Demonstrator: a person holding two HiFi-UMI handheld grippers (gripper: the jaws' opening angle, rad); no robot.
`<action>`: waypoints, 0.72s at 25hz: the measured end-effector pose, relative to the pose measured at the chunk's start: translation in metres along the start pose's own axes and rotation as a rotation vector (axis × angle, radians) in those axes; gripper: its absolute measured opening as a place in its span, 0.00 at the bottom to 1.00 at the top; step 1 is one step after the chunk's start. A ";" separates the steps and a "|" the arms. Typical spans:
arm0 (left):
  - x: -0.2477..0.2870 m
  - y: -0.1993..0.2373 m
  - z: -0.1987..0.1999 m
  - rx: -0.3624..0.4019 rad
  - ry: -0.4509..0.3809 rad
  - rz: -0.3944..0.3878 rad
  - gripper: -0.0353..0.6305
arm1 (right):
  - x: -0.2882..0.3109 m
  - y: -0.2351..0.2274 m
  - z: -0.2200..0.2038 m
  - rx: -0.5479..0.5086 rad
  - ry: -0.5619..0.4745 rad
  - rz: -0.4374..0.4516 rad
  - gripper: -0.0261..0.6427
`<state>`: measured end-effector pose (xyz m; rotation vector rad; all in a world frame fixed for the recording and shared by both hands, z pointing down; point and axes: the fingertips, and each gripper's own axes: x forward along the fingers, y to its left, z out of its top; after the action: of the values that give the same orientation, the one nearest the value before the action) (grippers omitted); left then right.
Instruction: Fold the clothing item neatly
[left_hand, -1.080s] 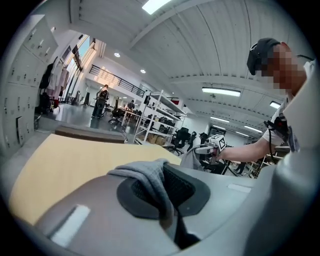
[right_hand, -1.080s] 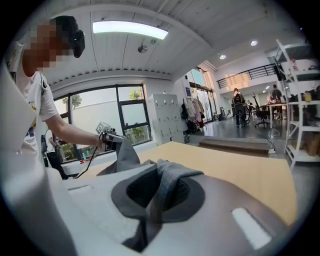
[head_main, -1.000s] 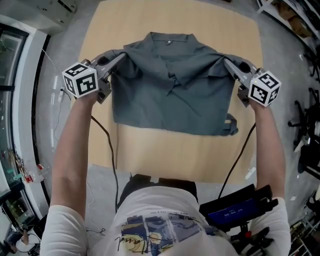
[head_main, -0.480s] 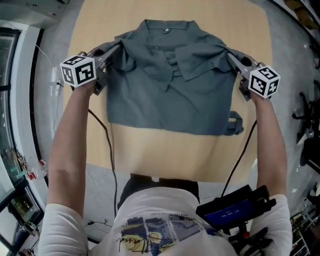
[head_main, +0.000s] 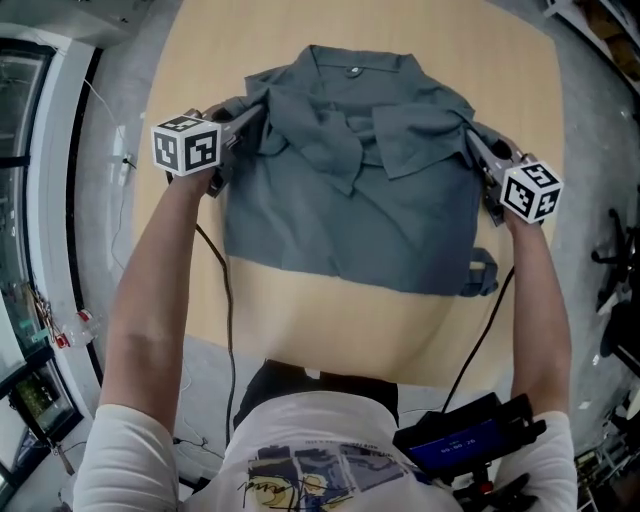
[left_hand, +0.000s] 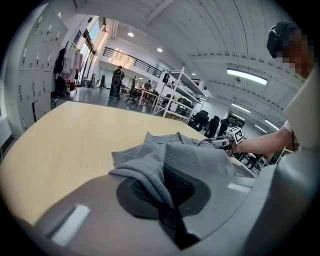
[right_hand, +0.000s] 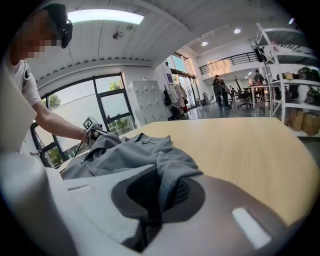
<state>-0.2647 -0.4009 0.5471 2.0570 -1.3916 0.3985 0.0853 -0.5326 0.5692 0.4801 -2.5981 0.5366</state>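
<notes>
pinching a fold of the grey shirt (head_main: 350, 190) apiece, the left gripper (head_main: 248, 117) and right gripper (head_main: 476, 146) are clamped shut on cloth; the shirt spreads between them over the bench (head_main: 330, 310).

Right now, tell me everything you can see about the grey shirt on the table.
The shirt is slate grey, a soft fabric with a fine waffle-like texture, with a collar and a small button at its far edge. It lies on the light wooden table, hem nearest the person and fairly flat, upper part rumpled. The left gripper and right gripper each pinch a fold of it at the sides. A small fabric piece sticks out at the near right corner.
</notes>
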 end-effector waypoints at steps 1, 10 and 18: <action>0.002 0.000 -0.001 -0.005 -0.003 -0.002 0.08 | -0.002 -0.002 -0.002 -0.002 -0.001 -0.004 0.06; 0.001 -0.002 0.001 -0.018 -0.010 -0.026 0.18 | -0.010 -0.001 0.002 -0.008 -0.021 0.007 0.13; -0.002 -0.008 0.002 -0.016 0.011 -0.049 0.26 | -0.029 0.000 0.007 -0.002 -0.040 -0.002 0.16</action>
<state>-0.2587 -0.3987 0.5417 2.0685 -1.3315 0.3760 0.1077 -0.5289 0.5498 0.4972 -2.6363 0.5283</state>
